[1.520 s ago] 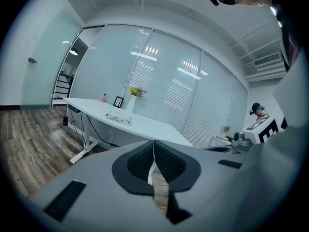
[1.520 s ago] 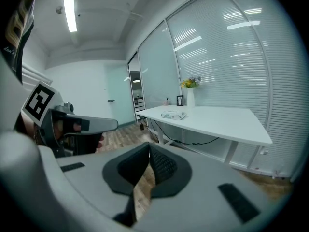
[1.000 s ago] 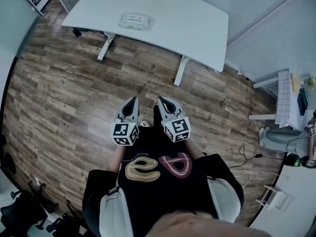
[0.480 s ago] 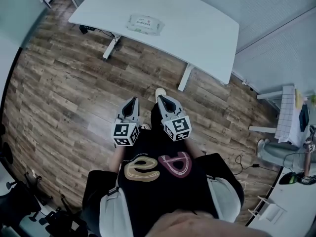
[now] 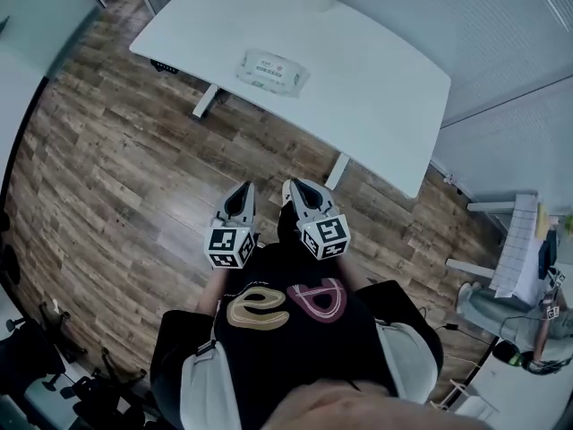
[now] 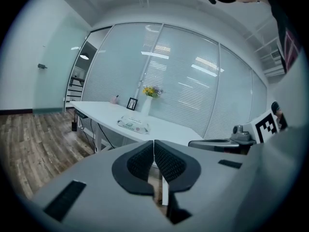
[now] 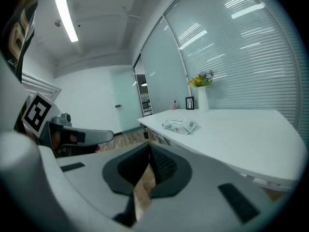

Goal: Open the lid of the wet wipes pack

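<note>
My left gripper [image 5: 240,192] and right gripper [image 5: 299,187] both pressed together, empty, abreast, flat white plastic wet wipes pack [image 5: 272,71] well ahead on curved white table [image 5: 385,88]

We see the pale wet wipes pack [image 5: 273,71] lying flat, label up, on the white table [image 5: 376,88], near its front edge.

Black top [image 5: 295,356]: tan looped letter [image 5: 257,307] and pink letter [image 5: 319,299] on its chest, pale grey sleeve panels [image 5: 208,385] at its sides. Above the top, left gripper [image 5: 243,189] and right gripper [image 5: 293,186]: grey shells, dark ribbed pads [image 6: 141,161], white cubes [image 5: 230,246] bearing black square markers.
</note>
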`<state>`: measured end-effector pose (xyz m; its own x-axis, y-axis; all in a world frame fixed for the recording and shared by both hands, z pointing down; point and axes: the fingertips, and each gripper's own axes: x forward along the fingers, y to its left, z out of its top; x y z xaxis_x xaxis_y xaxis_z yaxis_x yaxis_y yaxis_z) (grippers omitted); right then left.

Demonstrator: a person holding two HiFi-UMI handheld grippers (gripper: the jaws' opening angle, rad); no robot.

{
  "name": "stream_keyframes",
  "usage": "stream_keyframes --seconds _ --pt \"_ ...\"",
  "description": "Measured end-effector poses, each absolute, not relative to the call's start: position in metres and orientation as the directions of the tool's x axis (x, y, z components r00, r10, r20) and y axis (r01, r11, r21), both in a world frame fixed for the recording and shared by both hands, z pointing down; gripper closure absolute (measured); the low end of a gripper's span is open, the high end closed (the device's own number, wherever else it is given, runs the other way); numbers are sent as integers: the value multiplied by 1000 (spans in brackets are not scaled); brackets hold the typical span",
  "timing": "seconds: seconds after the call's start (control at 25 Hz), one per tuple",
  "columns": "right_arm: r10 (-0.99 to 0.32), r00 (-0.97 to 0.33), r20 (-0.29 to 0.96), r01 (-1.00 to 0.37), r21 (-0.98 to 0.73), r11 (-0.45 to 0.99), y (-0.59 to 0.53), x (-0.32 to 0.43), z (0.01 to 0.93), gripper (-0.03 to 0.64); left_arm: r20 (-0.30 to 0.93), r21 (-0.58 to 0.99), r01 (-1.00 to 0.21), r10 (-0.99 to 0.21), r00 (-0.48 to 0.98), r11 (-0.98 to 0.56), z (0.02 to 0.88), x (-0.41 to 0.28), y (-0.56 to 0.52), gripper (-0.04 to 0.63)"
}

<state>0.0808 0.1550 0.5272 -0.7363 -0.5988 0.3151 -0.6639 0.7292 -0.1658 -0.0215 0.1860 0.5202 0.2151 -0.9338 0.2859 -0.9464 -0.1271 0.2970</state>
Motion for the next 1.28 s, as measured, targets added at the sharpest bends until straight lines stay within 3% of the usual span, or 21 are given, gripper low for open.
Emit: stream_keyframes --seconds 1.28 --pt "-420 -857 298 -485 -190 854 -71 94 523 606 327 266 -962 -945 33 58 522 1 -26 577"
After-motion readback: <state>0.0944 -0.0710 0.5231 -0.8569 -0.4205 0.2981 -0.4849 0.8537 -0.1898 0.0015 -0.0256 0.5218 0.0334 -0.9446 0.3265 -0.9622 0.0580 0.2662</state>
